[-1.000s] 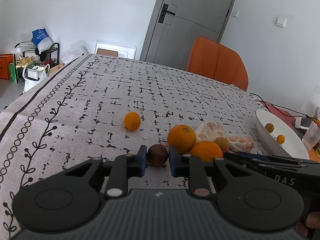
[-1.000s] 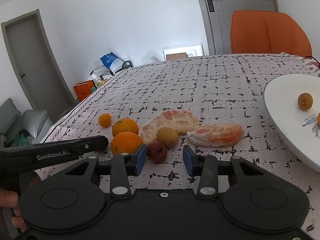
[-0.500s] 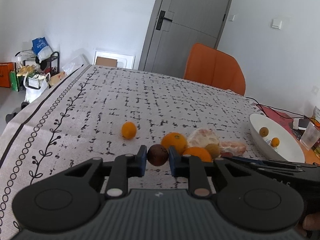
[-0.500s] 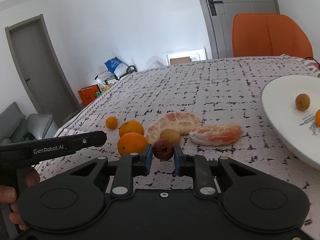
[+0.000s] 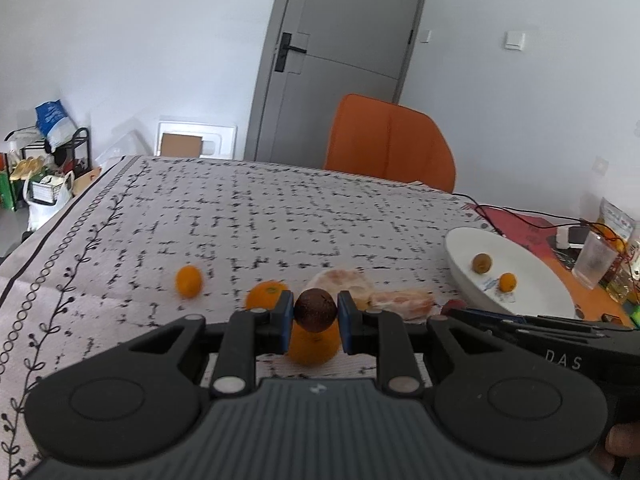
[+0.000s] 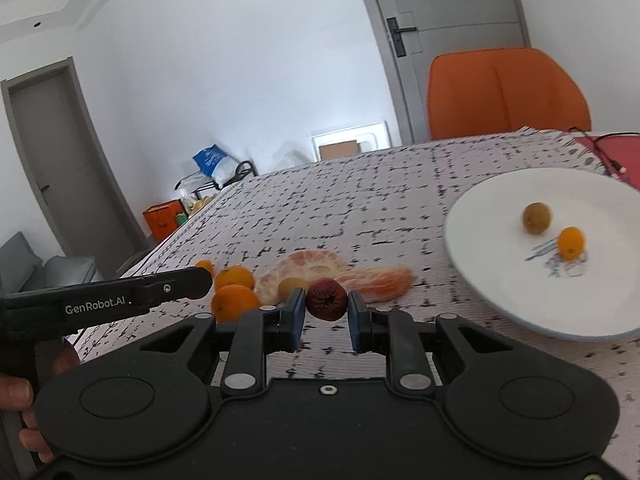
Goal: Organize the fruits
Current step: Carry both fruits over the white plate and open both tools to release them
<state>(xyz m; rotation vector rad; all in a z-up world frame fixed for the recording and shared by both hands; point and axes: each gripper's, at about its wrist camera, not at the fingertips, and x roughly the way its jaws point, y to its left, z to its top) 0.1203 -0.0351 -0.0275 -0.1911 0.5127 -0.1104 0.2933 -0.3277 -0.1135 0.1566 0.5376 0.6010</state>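
My left gripper [image 5: 312, 314] is shut on a dark brown round fruit [image 5: 315, 310] and holds it above the table. My right gripper [image 6: 326, 306] is shut on a dark red wrinkled fruit [image 6: 326, 299], also lifted. On the patterned tablecloth lie two oranges [image 6: 234, 302], a small orange fruit [image 5: 189, 281], a yellowish round fruit [image 6: 289, 286] and peeled pomelo segments [image 6: 372, 278]. A white plate [image 6: 496, 256] to the right holds a brownish fruit [image 6: 537, 218] and a small orange fruit [image 6: 571, 242].
An orange chair [image 5: 390, 142] stands behind the table's far edge. A clear glass [image 5: 596, 260], cables and packets sit right of the plate. The table's left edge [image 5: 44, 232] drops to the floor with bags and a rack.
My right gripper closed on the dark red fruit and lifted it. My left gripper rose higher with the brown fruit; both views pulled back from the pile.
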